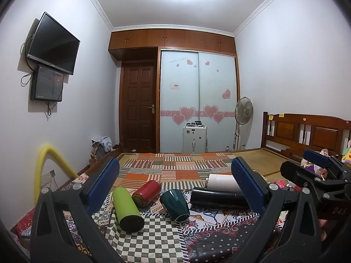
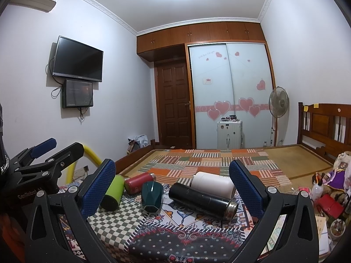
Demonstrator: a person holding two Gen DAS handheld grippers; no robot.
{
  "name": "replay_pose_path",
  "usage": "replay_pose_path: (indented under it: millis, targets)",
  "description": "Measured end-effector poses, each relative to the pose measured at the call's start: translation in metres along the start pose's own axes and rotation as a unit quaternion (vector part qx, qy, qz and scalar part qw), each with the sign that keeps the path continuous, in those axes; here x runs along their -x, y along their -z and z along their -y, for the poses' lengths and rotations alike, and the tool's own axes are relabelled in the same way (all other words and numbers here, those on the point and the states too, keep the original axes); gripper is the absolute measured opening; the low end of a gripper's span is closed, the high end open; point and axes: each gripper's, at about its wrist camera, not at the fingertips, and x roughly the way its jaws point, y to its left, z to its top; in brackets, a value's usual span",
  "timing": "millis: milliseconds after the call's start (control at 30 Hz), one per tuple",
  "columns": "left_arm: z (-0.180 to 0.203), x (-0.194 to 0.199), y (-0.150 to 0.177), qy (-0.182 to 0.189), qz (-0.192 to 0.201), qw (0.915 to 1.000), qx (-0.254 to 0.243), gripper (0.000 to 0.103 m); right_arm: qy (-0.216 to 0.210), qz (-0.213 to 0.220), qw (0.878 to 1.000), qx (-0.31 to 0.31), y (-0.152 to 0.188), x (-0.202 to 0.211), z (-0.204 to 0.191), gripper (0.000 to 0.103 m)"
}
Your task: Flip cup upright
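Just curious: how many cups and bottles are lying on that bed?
5, all on their sides: green bottle at the left, red bottle, dark green cup in the middle, black flask, white bottle behind it. None seems hidden.

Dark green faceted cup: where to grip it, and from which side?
Grip the dark green faceted cup across its mid-body, coming from above with the right gripper, jaws spanning its width. It lies on its side, tapered, between the green bottle and black flask; the gaps are narrow.
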Motion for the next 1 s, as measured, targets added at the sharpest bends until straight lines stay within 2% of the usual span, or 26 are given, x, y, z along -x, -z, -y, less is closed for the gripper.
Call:
replay_pose_path:
  millis: [767, 1000]
  targets:
    - [-0.002, -0.006, 0.003, 0.000, -0.007, 1.0000, 0.003, 0.103, 0.000, -0.004, 1.000, -0.002, 0.001, -0.001, 0.002, 0.103]
    - [-0.017, -0.025, 0.020, -0.013, -0.035, 0.9993, 0.005, 0.103, -0.009, -0.039, 0.999, 0.010, 0.005, -0.028, 0.000, 0.103]
